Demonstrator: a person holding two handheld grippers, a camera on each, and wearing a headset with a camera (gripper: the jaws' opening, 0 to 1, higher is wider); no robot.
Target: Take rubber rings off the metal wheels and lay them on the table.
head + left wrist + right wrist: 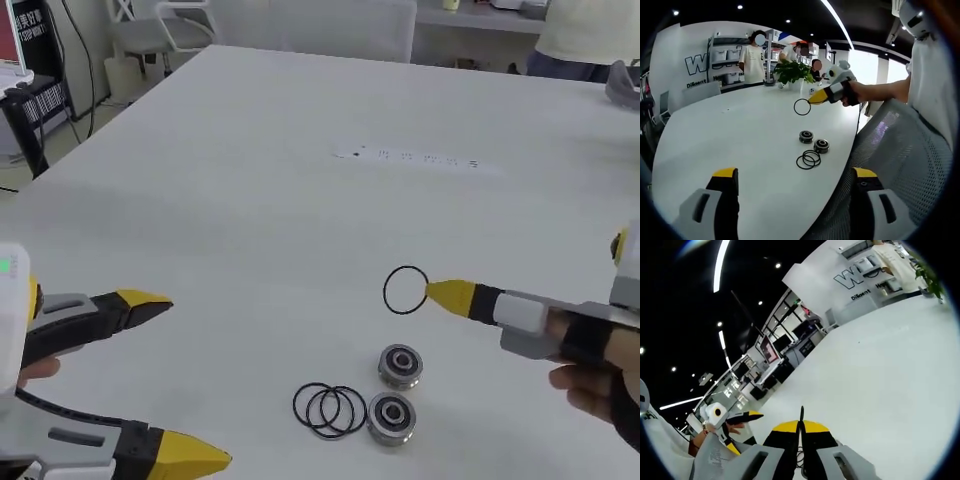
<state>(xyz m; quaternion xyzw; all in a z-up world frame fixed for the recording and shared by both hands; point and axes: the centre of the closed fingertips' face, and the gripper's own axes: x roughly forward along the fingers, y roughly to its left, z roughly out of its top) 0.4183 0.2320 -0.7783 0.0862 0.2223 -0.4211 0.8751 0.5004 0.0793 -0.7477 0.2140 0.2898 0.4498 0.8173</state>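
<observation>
right gripper (440,292), jaws clamped on a ring (405,290), apparently raised over the table (300,200), just far of the wheels (401,365). loose rings (330,408) lie left of the near wheel. left gripper (200,380), jaws apart, hovers near left. risk: released from height, the ring may bounce or roll away.

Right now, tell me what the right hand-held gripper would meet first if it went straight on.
Nothing nearby: the right hand-held gripper, shut on a ring, points out across the table. The left hand-held gripper lies beside that line, though depth is unclear.
</observation>
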